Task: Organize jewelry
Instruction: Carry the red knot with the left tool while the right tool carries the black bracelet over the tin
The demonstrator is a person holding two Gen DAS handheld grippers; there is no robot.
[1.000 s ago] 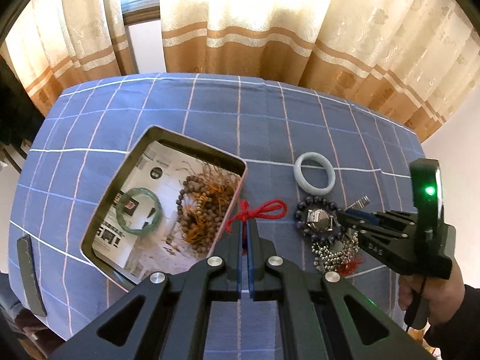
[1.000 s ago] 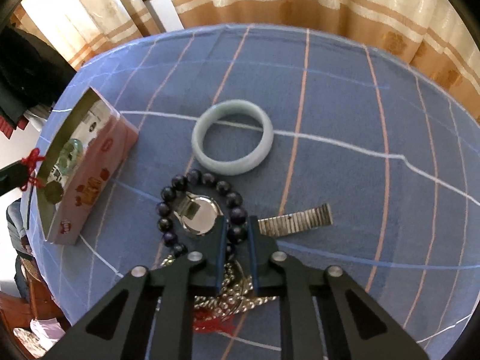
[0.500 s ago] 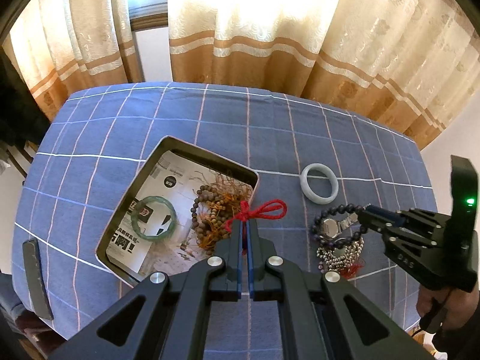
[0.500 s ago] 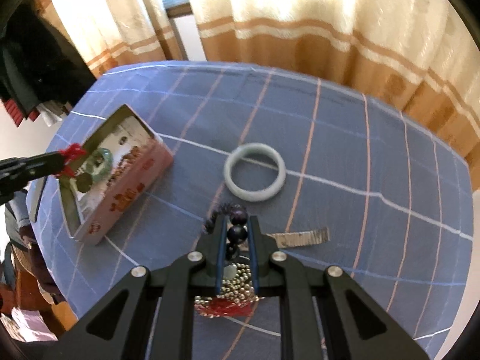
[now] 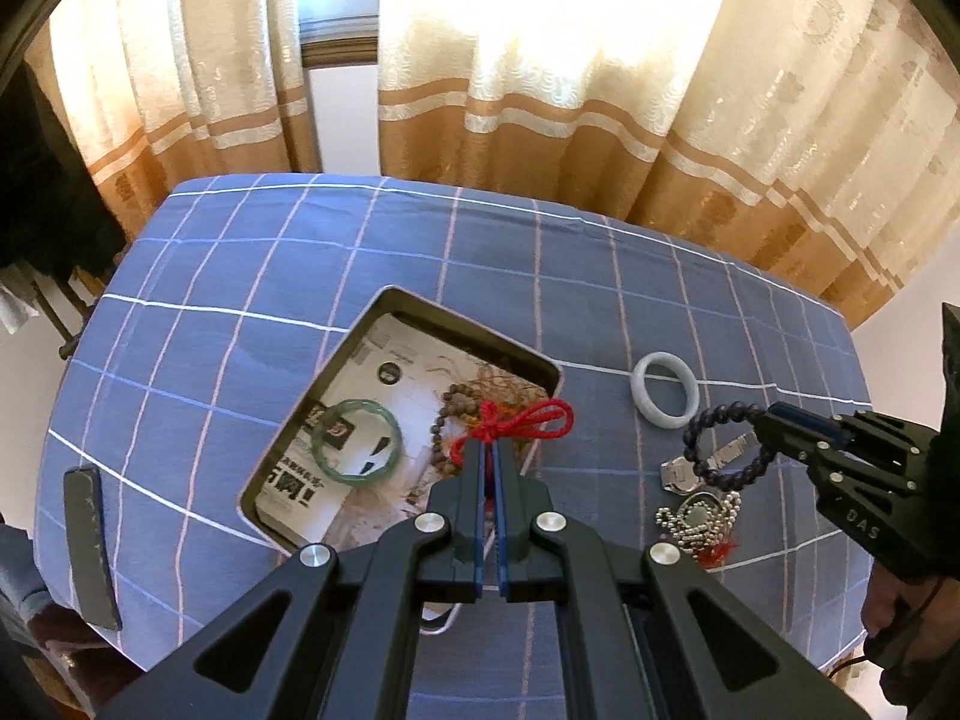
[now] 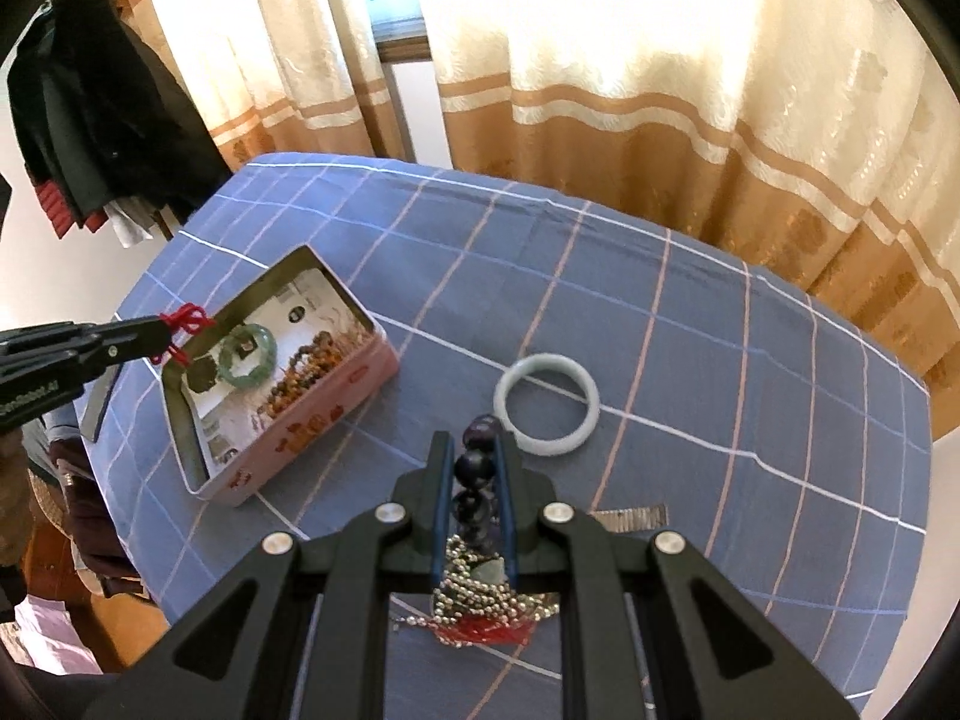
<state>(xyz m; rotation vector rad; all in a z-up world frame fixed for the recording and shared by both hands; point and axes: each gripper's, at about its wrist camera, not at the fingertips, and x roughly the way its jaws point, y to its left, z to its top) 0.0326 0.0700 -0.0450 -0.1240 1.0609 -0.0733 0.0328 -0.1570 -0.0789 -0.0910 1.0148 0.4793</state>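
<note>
Left gripper (image 5: 492, 450) pinches a light, floppy red cord (image 5: 516, 423) at its knot; right gripper (image 6: 474, 462) pinches a dark bead bracelet (image 5: 729, 444), limp, held across its beads

Red cord (image 5: 513, 423) above open tin (image 5: 414, 306); dark beads (image 5: 723, 447) lifted.

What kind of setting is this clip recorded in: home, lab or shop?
Most likely a room in a home. A table under a blue checked cloth stands by a window hung with cream and tan curtains, clothes hang off to one side, and personal jewelry sits in a reused printed tin.
</note>
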